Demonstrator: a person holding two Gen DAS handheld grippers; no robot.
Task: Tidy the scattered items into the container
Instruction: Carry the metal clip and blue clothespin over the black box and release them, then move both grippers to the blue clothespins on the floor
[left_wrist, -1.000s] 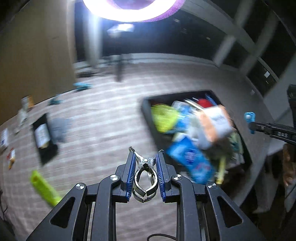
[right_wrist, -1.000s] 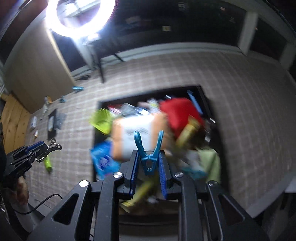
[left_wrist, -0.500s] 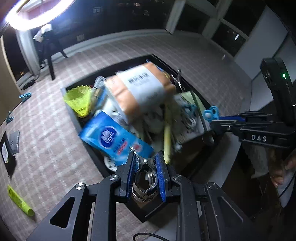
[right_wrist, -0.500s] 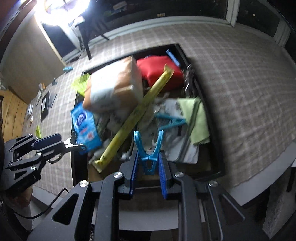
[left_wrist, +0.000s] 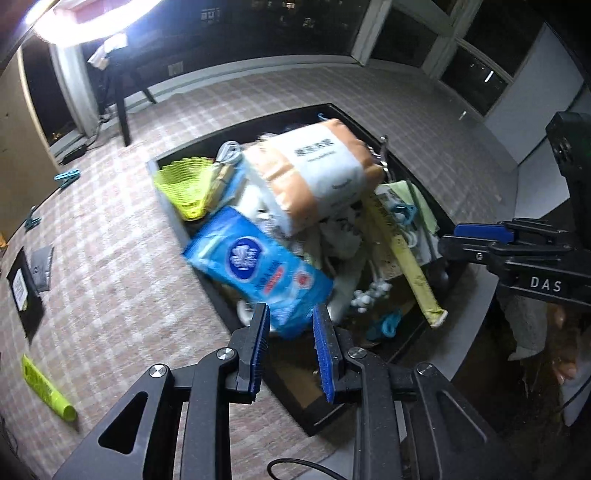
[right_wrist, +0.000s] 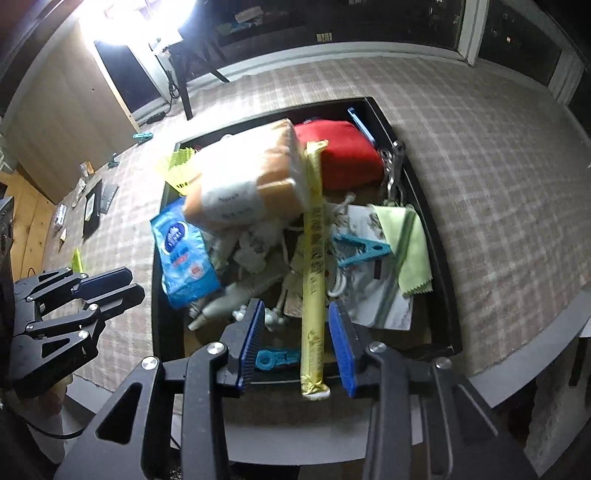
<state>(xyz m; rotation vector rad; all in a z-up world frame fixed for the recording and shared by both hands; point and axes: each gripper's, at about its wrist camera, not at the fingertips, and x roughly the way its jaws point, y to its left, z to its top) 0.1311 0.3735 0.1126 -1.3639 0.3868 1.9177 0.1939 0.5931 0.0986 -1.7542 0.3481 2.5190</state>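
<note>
Both grippers hang over the near end of the black container (right_wrist: 439, 258), which is already heaped: tissue pack (right_wrist: 243, 184), blue wipes pack (left_wrist: 258, 269), red cloth (right_wrist: 340, 155), long yellow tube (right_wrist: 314, 266), green cloth (right_wrist: 410, 247), etc. The right gripper (right_wrist: 297, 341) has its jaws opening with nothing pressed between the pads; a small blue clip (right_wrist: 275, 360) lies in the container just below them, by the near wall. The left gripper (left_wrist: 290, 345) shows its jaws apart and empty too, w/ only the wipes pack seen behind the gap. I judge the step in hand is the release, so to do it well: let the pads spread fully before lifting, then go straight up, not sideways, because the yellow tube leans over the near edge and a side swipe could pull it out. Items remain on the checked cloth (left_wrist: 110, 258): a green tube (left_wrist: 48, 387), two teal clips (left_wrist: 66, 177) and a dark pouch (left_wrist: 26, 291), well apart from the container. Take the nearest first, one per hand.
</note>
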